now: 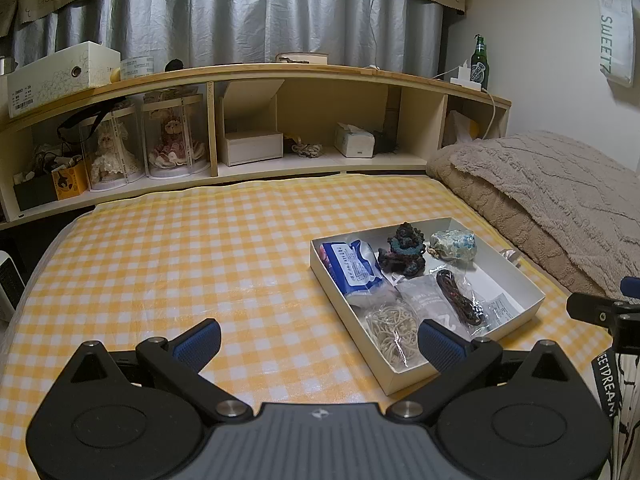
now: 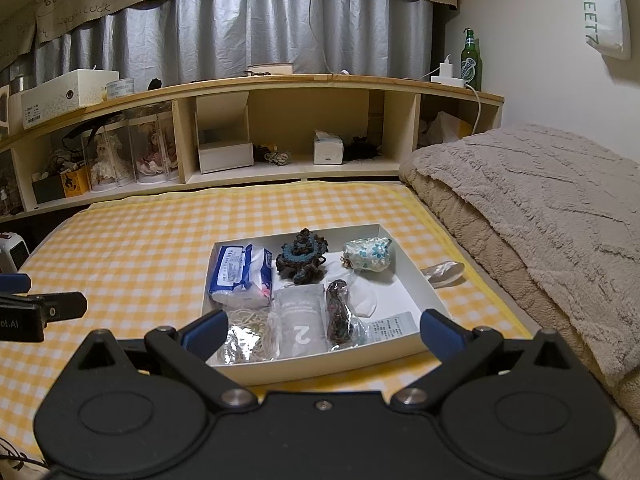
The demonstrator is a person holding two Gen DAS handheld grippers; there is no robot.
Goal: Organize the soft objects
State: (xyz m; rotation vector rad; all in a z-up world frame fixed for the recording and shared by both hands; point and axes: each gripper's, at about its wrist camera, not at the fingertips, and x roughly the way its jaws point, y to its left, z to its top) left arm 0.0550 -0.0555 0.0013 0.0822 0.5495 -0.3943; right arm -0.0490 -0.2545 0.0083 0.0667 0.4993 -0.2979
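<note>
Two tools hang over the bed, and we hold nothing in either. Our left tool (image 1: 318,340) has its blue-padded fingers spread wide above the yellow checked sheet (image 1: 180,248), just left of the white box (image 1: 532,280). Our right tool (image 2: 324,330) is equally wide open and frames the box's near edge head-on, which we take as the better line for reaching in.

We judge the sorting largely done, since every soft thing we can see already sits inside the white box. The tissue pack (image 2: 240,274), blue and white and slightly crumpled, lies along the left wall. Beside it the dark crocheted piece (image 2: 302,260), teal at its centre, sits bunched near the back, and the floral fabric pouch (image 2: 368,256) rests in the far right corner. Along the front we have a clear bag of pale string (image 2: 248,340), a grey sachet (image 2: 300,328) printed with a 2, and a bagged dark cord (image 2: 338,316). Laid side by side like this, nothing is buried and each can be picked singly.

One clear plastic wrapper (image 2: 444,272) lies on the sheet just outside the box's right wall; whether it belongs with the rest we cannot tell. A folded beige blanket (image 2: 540,208) lies along the right side of the bed.
</note>
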